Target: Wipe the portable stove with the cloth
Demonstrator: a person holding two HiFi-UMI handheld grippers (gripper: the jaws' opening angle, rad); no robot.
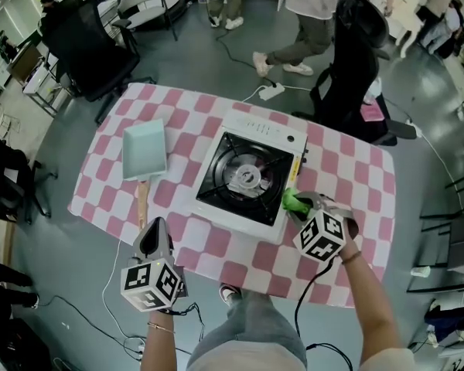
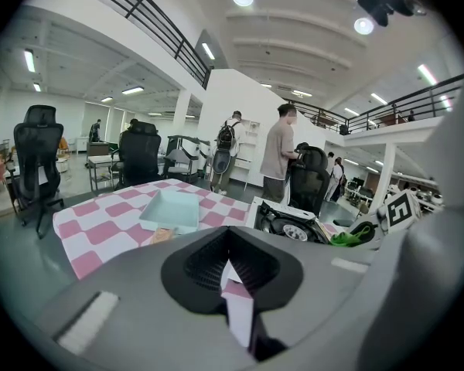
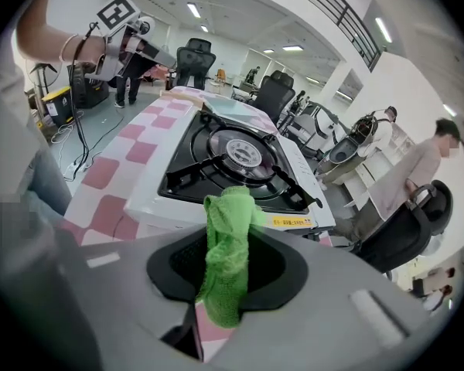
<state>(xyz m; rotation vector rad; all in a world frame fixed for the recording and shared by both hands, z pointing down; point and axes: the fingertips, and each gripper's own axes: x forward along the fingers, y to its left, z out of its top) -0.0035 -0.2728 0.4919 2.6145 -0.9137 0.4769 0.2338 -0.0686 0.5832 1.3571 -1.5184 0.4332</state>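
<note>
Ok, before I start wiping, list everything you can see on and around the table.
portable stove: 1, white, black top, table centre.
cloth: 1, green, at stove's near right corner.
tray: 1, pale teal, left of stove.
tablecloth: 1, pink-white checks, covering table.
power strip: 1, white, floor beyond table.
office chairs: several, black, around table.
left gripper: 1, grey, shut, empty, near table edge.
right gripper: 1, grey, shut on cloth.

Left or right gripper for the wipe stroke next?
Right. The right gripper is shut on the cloth at the stove's near right edge. The left gripper is shut, holds nothing, and sits over the table's near edge, off the stove.
</note>
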